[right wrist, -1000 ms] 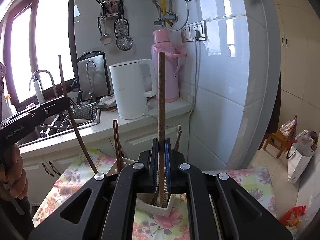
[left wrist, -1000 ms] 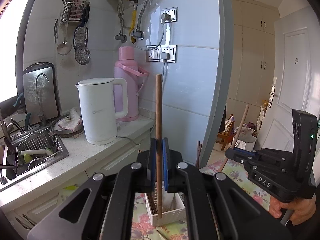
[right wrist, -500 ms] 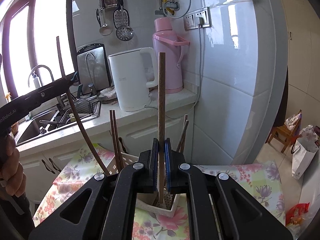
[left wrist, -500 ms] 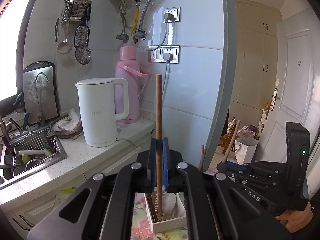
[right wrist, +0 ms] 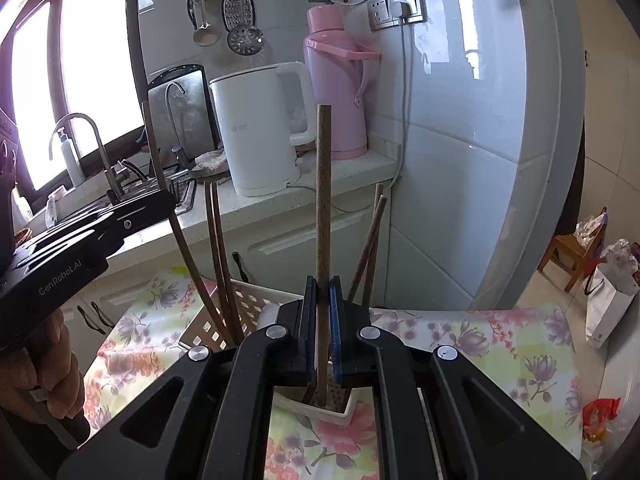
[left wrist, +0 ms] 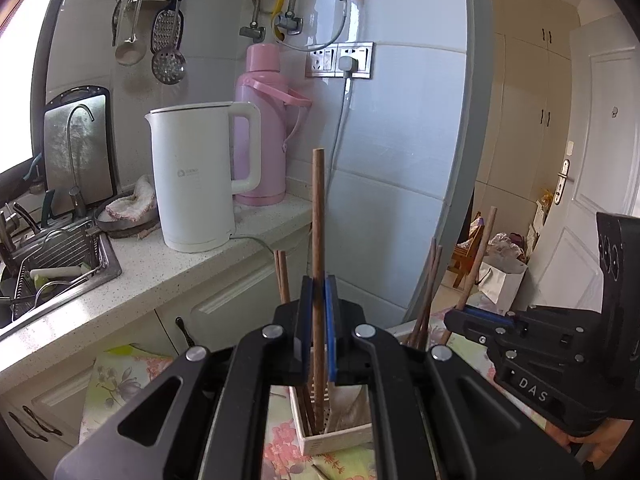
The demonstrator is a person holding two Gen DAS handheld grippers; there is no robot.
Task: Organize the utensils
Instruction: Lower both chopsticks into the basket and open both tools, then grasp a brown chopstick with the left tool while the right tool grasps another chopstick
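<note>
**Two grippers each hold a chopstick upright over a white utensil basket**

The left gripper (left wrist: 316, 328) is closed, its blue pads pinching a brown wooden chopstick (left wrist: 318, 220) that stands upright. The chopstick's lower end reaches down into a white perforated utensil basket (left wrist: 340, 438) directly below. The basket stands on a floral tablecloth (left wrist: 116, 376).

The right gripper (right wrist: 322, 328) is likewise closed on a second wooden chopstick (right wrist: 323, 184), also held upright, with its lower tip inside the same basket (right wrist: 224, 320). Several other chopsticks (right wrist: 216, 256) already stand in the basket, leaning against its sides, some to the left and some to the right.

In the left wrist view, the right gripper (left wrist: 466, 318) appears at the right, just beside the basket.

Behind the table runs a speckled bench (left wrist: 160, 268) carrying a white electric kettle (left wrist: 192, 176) and, just behind it, a pink thermos (left wrist: 260, 128). A sink (left wrist: 56, 256) lies at the left end of the bench.
</note>
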